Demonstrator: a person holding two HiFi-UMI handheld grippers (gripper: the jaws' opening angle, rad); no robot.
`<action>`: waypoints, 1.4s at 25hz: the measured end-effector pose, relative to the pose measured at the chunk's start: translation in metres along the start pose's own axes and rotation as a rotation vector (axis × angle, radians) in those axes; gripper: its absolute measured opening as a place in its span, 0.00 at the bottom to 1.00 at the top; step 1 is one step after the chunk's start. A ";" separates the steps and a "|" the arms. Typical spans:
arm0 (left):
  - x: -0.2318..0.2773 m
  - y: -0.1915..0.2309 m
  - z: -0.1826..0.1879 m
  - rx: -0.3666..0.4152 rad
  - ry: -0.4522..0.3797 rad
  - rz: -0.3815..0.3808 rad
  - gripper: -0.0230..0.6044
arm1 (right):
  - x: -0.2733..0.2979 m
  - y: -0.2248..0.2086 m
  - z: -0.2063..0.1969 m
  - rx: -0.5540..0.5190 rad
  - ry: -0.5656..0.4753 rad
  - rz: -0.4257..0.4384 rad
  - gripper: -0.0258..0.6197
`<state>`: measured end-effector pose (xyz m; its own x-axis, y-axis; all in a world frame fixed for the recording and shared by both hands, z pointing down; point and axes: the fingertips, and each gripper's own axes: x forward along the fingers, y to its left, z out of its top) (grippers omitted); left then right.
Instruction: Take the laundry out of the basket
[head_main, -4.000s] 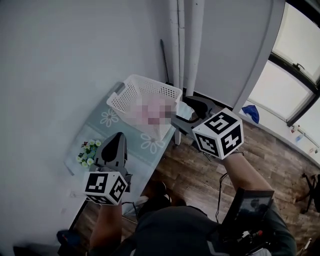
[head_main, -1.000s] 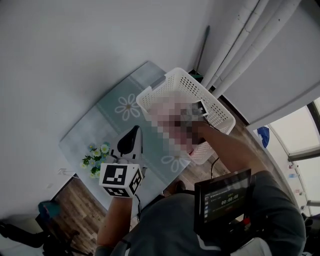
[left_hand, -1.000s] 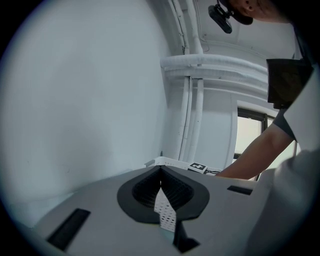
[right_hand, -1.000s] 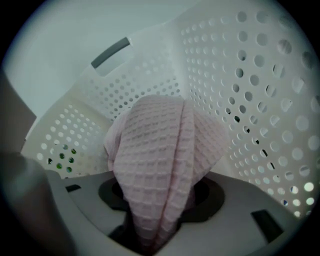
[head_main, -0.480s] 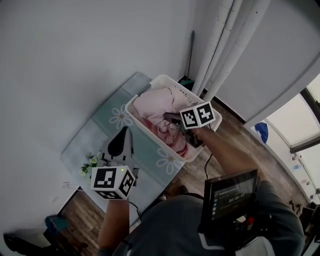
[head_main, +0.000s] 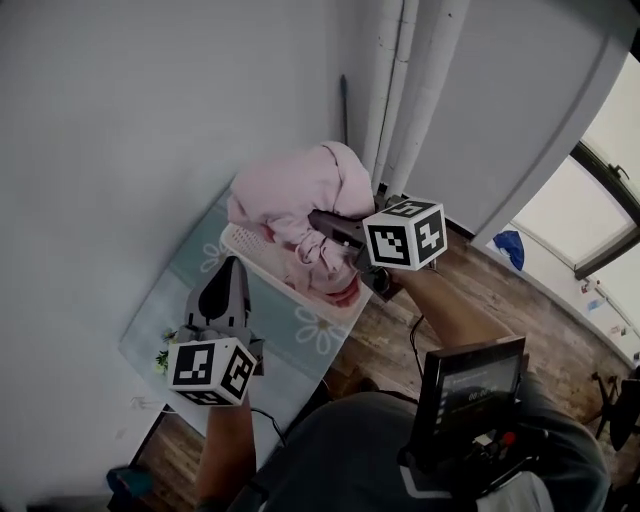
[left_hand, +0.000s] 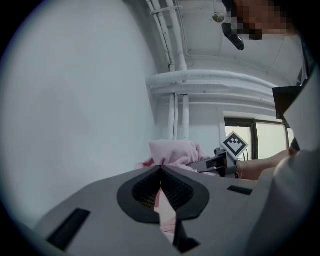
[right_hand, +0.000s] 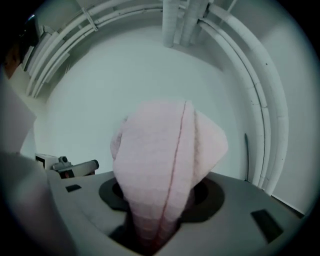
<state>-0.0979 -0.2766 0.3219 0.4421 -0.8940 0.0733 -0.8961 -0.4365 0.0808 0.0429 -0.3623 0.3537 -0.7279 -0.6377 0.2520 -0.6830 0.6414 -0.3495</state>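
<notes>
One pink laundry bundle (head_main: 295, 190) hangs above the basket (head_main: 243, 242), centre frame, clamped in my right tongs (head_main: 318, 222). My left tongs (head_main: 231, 266) are together, empty. Remaining basket contents: possibly some, view blocked.

Dim and bluish overall. Lit by daylight from the window (head_main: 565, 215) at right of head view. Fisheye-bent and dark-cornered in both gripper views; slightly soft.
</notes>
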 end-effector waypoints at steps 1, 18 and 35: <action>0.002 -0.007 0.004 0.005 -0.006 -0.012 0.05 | -0.012 0.001 0.011 -0.003 -0.028 -0.005 0.41; 0.024 -0.111 0.052 0.026 -0.144 -0.320 0.05 | -0.207 0.038 0.121 -0.069 -0.388 -0.177 0.41; 0.056 -0.293 0.057 0.052 -0.139 -0.656 0.05 | -0.420 0.004 0.103 -0.092 -0.531 -0.528 0.41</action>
<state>0.1873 -0.2048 0.2459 0.8894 -0.4453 -0.1034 -0.4460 -0.8949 0.0173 0.3521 -0.1359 0.1534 -0.1912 -0.9752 -0.1118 -0.9521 0.2119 -0.2205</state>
